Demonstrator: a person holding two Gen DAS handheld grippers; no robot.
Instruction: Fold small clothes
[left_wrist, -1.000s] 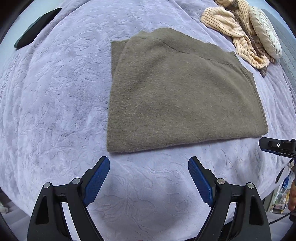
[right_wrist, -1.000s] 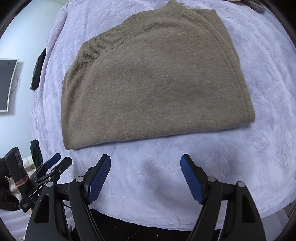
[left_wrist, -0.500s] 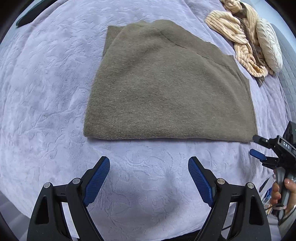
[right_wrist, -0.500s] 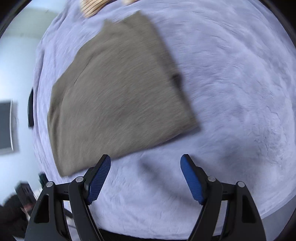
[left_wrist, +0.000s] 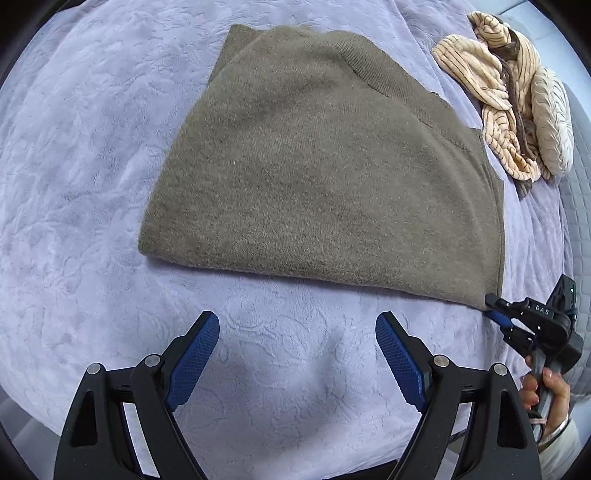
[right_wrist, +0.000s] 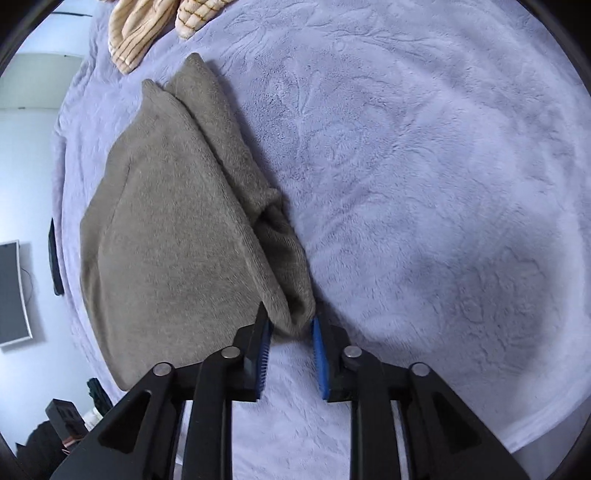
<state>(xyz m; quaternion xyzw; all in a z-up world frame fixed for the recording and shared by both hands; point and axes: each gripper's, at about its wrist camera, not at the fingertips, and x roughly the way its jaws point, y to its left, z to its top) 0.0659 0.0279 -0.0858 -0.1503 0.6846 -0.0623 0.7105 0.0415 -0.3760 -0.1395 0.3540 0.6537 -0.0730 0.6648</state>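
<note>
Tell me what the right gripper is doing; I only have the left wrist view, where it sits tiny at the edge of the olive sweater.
Observer: The right gripper has its blue pads on either side of the near corner of the olive sweater, nearly closed on it.
Operator: Report whether that corner is one layer.
Observer: No, two folded layers meet there, the under one sticking out along the edge.
Operator: Say what lies beyond the sweater on that side.
Observer: Bare lavender blanket, with the gripper's shadow on it.
Operator: Confirm my left gripper is free.
Observer: Yes, it is open above the blanket, short of the sweater.
</note>
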